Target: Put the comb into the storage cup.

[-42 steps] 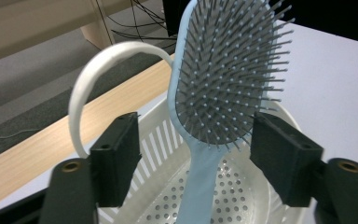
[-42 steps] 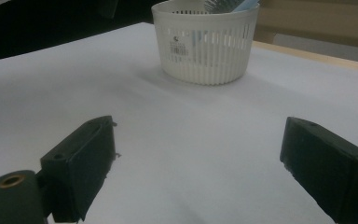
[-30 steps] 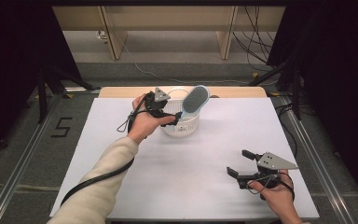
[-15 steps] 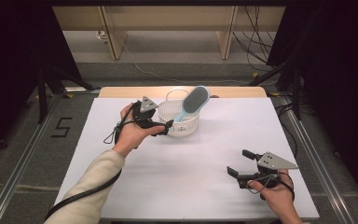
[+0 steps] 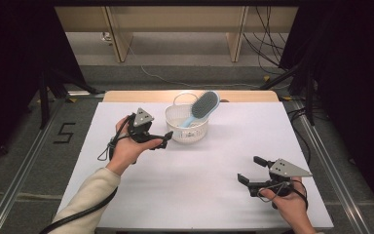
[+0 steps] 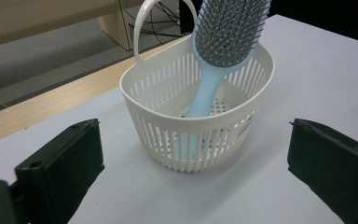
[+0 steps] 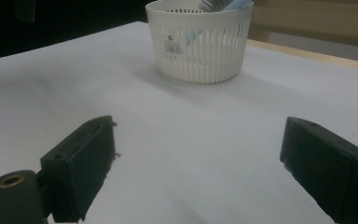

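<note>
Brush [image 6: 228, 42] is standing handle-down in the basket [image 6: 168, 140], its handle end half hidden behind the slats. Left gripper [image 5: 164, 138] is hovering just beside the basket, jaws wide, empty. Right gripper [image 5: 251, 169] is resting well apart, jaws wide. White table [image 5: 214, 156]; dark surroundings.

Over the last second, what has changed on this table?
The left claw has drawn back from the white basket toward the person, jaws open, holding nothing. The blue hairbrush stays propped handle-down in the basket, and the right claw rests open at the near right as before.
</note>
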### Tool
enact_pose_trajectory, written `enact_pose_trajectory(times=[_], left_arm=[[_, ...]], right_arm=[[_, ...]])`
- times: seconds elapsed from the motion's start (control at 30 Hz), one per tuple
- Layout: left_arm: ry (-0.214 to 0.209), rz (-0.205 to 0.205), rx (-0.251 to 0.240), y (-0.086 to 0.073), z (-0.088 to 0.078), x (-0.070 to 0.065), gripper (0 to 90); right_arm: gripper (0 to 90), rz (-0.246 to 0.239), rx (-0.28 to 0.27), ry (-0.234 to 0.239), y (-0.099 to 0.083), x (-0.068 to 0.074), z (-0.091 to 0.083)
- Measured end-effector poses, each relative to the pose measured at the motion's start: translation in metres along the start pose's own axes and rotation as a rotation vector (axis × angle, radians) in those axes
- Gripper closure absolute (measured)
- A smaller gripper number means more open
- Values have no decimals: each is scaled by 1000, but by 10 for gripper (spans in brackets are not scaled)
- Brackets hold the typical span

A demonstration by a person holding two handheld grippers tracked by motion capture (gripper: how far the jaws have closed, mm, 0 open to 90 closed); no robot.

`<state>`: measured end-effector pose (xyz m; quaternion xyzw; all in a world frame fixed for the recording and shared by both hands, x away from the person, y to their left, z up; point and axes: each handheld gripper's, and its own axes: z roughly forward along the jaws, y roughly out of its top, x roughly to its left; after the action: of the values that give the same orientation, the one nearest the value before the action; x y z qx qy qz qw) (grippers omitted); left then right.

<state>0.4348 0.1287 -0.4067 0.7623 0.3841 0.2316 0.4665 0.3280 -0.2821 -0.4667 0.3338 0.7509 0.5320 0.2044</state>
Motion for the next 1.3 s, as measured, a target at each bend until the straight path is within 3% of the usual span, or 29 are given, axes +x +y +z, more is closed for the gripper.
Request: enact_pose_trajectory(times=[0.27,0.6,1.3], left_arm=[[11,3,3,-5,-11,2,23],[9,2,36,-23,-22,3,21],[14,2,33,-47,-46,4,19]], right_arm=[[111,1,1,1,0,0,0],[111,-4,0,0,0,0,-1],[111,-2,2,-1,0,0,-1]])
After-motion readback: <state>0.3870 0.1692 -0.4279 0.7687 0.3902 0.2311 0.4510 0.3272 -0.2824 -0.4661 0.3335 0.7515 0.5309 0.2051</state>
